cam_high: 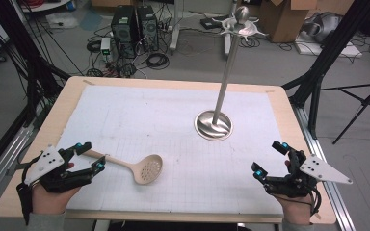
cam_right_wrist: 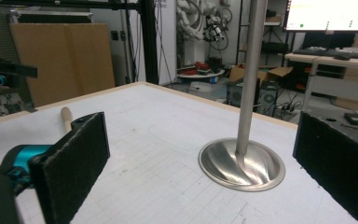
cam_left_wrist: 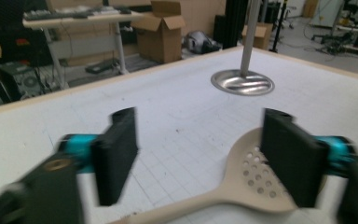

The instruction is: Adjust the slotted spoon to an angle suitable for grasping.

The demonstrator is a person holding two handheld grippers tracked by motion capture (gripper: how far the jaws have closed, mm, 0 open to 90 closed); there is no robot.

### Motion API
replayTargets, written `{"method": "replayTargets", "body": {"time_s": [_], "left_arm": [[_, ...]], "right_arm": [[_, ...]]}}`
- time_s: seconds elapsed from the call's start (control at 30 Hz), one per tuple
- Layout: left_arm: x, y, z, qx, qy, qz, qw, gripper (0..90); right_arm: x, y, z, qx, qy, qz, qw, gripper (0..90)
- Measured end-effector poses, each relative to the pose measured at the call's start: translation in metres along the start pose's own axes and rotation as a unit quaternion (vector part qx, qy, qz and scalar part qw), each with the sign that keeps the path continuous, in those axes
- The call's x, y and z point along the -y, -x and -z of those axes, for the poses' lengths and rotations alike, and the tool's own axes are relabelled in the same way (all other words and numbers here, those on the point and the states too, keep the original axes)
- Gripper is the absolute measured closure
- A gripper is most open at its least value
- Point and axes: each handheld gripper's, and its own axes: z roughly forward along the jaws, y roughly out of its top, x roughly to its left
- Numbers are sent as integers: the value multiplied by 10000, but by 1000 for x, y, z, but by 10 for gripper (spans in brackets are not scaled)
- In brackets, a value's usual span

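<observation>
My left gripper [cam_high: 87, 156] sits at the near-left corner of the white gridded mat [cam_high: 173, 120], its jaws standing apart and straddling the handle of the beige slotted wooden spoon [cam_high: 134, 167] without pressing on it. The spoon lies flat on the mat, its long axis running from the handle end at near left, between my jaws, out to the perforated bowl pointing right and slightly nearer. In the left gripper view the spoon [cam_left_wrist: 242, 186] shows low between the two black pads, the bowl against the right-hand pad and the handle crossing the bottom of the gap; the picture is blurred, so I cannot tell whether the pad touches it.

My right gripper [cam_high: 270, 159] rests at the near-right corner, jaws wide apart and empty, well away from the spoon. The left hand is plainly the nearer one, so I judge the grasp falls to it: close across the handle, at right angles to its length.

The tall brushed-steel utensil stand with a round base [cam_high: 214, 124] rises right of centre, farther back, between both grippers. In the right gripper view the stand [cam_right_wrist: 242, 161] is framed between the open pads.
</observation>
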Motion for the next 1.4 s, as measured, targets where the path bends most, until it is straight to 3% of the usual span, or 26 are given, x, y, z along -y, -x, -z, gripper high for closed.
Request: {"method": "replayTargets", "body": {"time_s": [0.1,0.3,0.33,0.37,0.5,1.0,1.27,1.4], "left_arm": [[4,-3,-8,84,-164,21,9998,491],[8,-6,-19,51,-323,-35,9995,698],[8,-7,-22,62,-376,8,9993,698],[8,-7,-26,64,-418,0,9991,764],[9,-9,-31,79,-441,-38,9990,883],[23,-12,-61,293,-834,-10,9961,894],[31,-12,-79,325,-1227,-82,9919,895],[35,-8,-87,311,-1381,-150,9898,894]], "right_arm": [[1,-1,0,-5,10,32,10000,48],[1,-2,-2,-25,33,107,9999,48],[1,-2,-2,-25,33,107,9999,48],[1,-3,-2,-60,24,89,9999,47],[0,-3,-1,-80,21,109,9999,45],[-1,-3,0,-88,43,81,9999,30],[-1,-3,1,-75,62,112,9999,29],[-2,-2,4,69,117,18,9999,24]]}}
